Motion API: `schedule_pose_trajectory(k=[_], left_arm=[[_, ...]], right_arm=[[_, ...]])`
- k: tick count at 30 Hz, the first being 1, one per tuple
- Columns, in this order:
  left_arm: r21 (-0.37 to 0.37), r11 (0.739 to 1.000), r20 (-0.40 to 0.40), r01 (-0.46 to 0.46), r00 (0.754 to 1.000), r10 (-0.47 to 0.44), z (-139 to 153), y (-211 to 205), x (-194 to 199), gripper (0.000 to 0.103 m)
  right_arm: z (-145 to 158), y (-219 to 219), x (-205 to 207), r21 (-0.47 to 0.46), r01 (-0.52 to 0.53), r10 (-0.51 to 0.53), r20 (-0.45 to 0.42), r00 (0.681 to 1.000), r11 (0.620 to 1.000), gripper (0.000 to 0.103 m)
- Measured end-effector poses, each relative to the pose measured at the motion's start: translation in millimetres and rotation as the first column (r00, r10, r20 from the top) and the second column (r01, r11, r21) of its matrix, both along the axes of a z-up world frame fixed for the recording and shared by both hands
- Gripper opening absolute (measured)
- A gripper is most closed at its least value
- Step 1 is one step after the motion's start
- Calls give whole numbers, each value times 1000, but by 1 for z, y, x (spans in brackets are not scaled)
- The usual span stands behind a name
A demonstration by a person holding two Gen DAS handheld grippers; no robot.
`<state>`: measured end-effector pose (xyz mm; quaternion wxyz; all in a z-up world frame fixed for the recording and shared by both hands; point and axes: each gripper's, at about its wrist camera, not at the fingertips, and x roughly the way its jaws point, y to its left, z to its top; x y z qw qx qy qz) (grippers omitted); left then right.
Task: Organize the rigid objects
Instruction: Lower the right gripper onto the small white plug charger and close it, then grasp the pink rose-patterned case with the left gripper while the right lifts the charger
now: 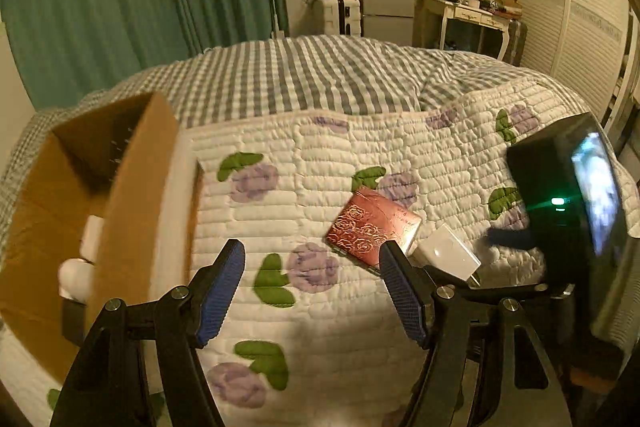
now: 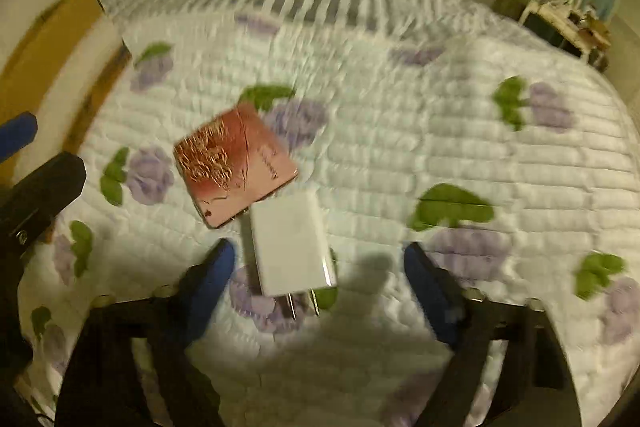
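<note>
A pink flat case with gold roses (image 1: pixel 372 229) (image 2: pixel 234 169) lies on the flowered quilt. A white plug adapter (image 1: pixel 448 253) (image 2: pixel 292 245) lies against its near corner, prongs toward the right wrist camera. My left gripper (image 1: pixel 312 291) is open and empty above the quilt, left of the case. My right gripper (image 2: pixel 318 271) is open, low over the quilt; the adapter lies just ahead of its left finger (image 2: pixel 208 287), between the tips. A brown cardboard box (image 1: pixel 76 227) (image 2: pixel 52 43) stands open at the left with white items inside.
The quilt (image 1: pixel 340 155) covers a bed with a checked blanket behind. The right gripper's body with a lit screen (image 1: pixel 576 203) fills the right of the left wrist view. Green curtains, a fridge and a dressing table stand at the far wall.
</note>
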<state>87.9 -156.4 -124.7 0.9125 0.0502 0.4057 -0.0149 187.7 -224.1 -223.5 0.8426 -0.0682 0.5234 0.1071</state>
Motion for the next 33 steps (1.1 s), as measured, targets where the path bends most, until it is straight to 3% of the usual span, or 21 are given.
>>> schedule_pose_trajectory(k=[2,3,4,9,13,17,23,27,33], left_arm=[[16,1000,-2,-7,1000,7,-7,-2,5,72],[20,1000,-7,-12,1000,12,-10,-2,7,72],[22,1000,-13,-15,1000,16,-14,-2,10,72],[53,999,-36,-9,999,11,-29,-8,22,72],[19,997,-63,81,995,-79,-43,-22,33,72],[42,987,-89,154,985,-150,-59,-39,46,72],[-2,978,-69,209,976,-208,-68,-43,57,82],[44,969,-99,244,966,-239,-80,-49,67,86],[-2,971,-104,239,966,-238,-84,-43,77,86]], right_arm=[[-7,-1,6,5,-9,9,-23,1000,1000,63],[-6,-2,6,15,-16,16,-20,1000,1000,56],[-3,-5,5,33,-22,23,-9,1000,999,41],[20,-38,4,33,47,-50,75,996,998,40],[38,-59,2,42,77,-83,151,985,996,40],[40,-68,3,96,75,-87,136,987,993,40],[38,-81,9,158,111,-126,89,988,981,40],[38,-78,11,162,115,-131,90,987,980,40],[39,-78,10,151,125,-139,84,987,981,40]])
